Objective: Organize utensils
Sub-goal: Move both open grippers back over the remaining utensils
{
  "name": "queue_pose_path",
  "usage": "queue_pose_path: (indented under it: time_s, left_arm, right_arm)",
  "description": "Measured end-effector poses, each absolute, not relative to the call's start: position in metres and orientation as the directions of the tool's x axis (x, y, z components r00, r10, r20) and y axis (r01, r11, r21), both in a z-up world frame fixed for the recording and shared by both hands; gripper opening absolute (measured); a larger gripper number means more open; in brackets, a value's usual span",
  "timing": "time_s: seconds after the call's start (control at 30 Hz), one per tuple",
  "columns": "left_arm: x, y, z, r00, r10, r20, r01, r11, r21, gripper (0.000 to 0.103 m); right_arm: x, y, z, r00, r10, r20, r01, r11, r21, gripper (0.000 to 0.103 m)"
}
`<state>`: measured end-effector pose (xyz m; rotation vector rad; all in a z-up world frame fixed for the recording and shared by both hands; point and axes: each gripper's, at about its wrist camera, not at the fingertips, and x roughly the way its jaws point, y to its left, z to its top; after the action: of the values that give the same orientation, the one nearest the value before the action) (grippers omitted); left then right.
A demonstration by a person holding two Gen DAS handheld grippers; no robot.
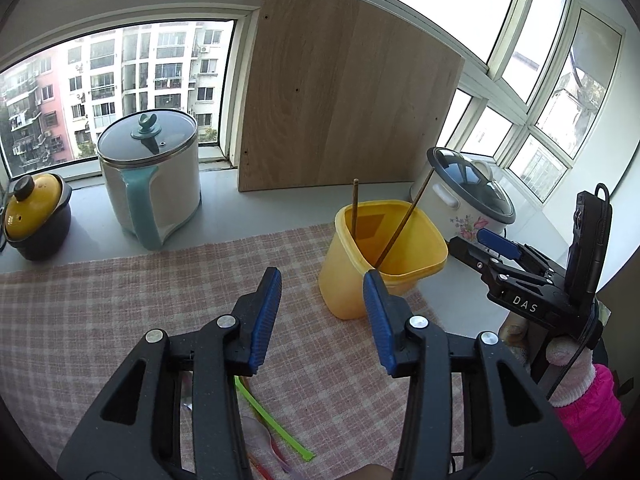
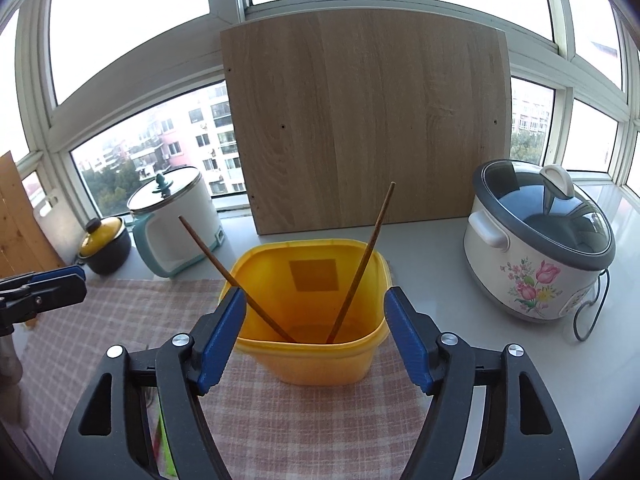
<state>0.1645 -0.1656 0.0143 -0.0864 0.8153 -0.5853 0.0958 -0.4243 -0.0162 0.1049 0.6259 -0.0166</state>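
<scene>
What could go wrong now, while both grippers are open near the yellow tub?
1. The tub looks light, and two chopsticks lean on its rim; a nudge from the right gripper might tip it.
2. The tub stands near the cloth edge, so dragging the cloth could shift it.
3. The green utensil lies under the left gripper, partly hidden, so a grasp may miss.

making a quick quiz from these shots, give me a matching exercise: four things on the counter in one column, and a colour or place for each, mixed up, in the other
Things:
1. chopsticks
2. rice cooker
3. small pot
4. green utensil

Descriptions:
A. flat on the checked cloth
B. yellow lid, dark body
C. standing in the yellow container
D. white, with pink flowers

Pairs: 1-C, 2-D, 3-B, 4-A
</scene>
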Motion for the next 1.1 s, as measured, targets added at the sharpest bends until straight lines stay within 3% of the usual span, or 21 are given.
queue_pose_path:
  time_s: [0.23, 0.6, 0.93, 1.1]
  left_arm:
    - [0.154, -0.112, 0.001, 0.577, -0.469, -0.668, 0.405, 0.875, -0.265, 0.043]
    - [0.149, -0.049, -0.053, 0.538, -0.358, -0.763, 0.272, 0.931, -0.245, 0.043]
    - [0.155, -0.037, -0.104, 0.438, -0.391, -0.81, 0.233, 0.919, -0.318, 0.043]
    - [0.162, -0.039, -0.121, 0.398, -0.404, -0.824, 0.227, 0.913, -0.338, 0.043]
  right_arm:
    - [0.077, -0.417, -0.022, 0.826, 0.06, -0.561, 0.026, 0.989, 0.145, 0.085]
    - [0.069, -0.383, -0.048, 0.773, 0.112, -0.624, -0.065, 0.993, 0.098, 0.085]
    - [0.08, -0.343, -0.079, 0.659, 0.251, -0.709, -0.192, 0.968, 0.164, 0.085]
    - [0.087, -0.324, -0.089, 0.606, 0.289, -0.741, -0.242, 0.955, 0.175, 0.078]
